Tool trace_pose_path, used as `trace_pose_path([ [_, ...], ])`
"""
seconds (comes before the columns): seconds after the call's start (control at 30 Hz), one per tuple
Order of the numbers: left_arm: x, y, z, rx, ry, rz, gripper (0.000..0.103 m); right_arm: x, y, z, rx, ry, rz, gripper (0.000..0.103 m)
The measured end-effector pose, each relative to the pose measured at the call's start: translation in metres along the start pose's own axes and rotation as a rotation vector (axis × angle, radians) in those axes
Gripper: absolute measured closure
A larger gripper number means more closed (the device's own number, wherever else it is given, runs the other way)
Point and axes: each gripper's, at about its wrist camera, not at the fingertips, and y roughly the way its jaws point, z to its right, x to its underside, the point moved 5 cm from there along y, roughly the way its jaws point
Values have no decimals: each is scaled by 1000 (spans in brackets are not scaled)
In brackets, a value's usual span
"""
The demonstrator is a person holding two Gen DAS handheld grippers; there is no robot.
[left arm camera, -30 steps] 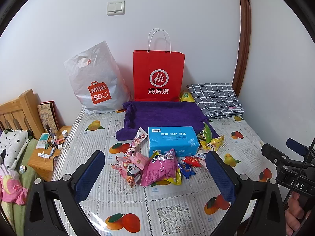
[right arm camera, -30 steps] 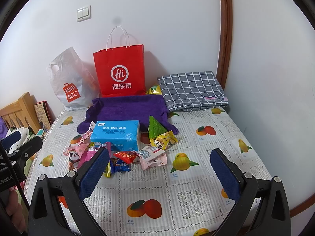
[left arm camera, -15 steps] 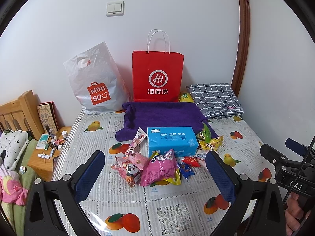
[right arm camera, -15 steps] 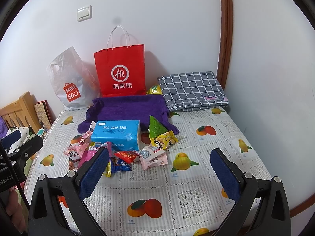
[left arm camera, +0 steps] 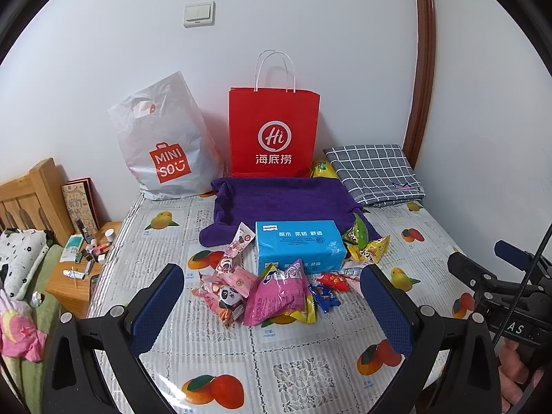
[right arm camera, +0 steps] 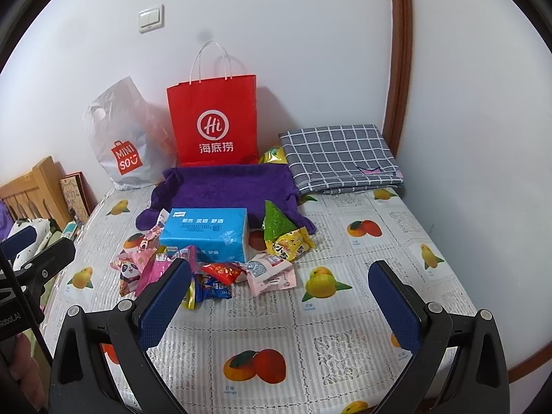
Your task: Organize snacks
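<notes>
Behind both wide-open claws, left [left arm camera: 269,296] and right [right arm camera: 279,293], bags read MINISO [left arm camera: 169,165] and Hi [left arm camera: 274,136].

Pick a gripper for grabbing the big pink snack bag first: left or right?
Left. The pink snack bag lies centred between the open left gripper; for the right gripper it's off-side, behind one finger.

Tissue pack [left arm camera: 299,250] at the bed's [left arm camera: 214,352] centre, snack packets [left arm camera: 276,293] at its 6 o'clock, towel [left arm camera: 283,203] at 12, 2 bags [left arm camera: 274,134] behind against the wall, folded cloth [left arm camera: 374,172] at 2 o'clock.
</notes>
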Motion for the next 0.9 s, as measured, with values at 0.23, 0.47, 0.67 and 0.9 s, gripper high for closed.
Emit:
trace_pose_path([
  [0.23,12,20,-6,0,5,-24,0,3,24,-2,-7,18,-11,2],
  [0.47,25,52,-18,-20,7,-68,0,16,72,4,3,27,-90,2],
  [0.67,36,80,-28,-28,6,-117,0,30,110,12,16,31,-145,2],
  [0.9,53,115,-44,-16,-18,-192,1,44,153,15,37,17,-209,6],
])
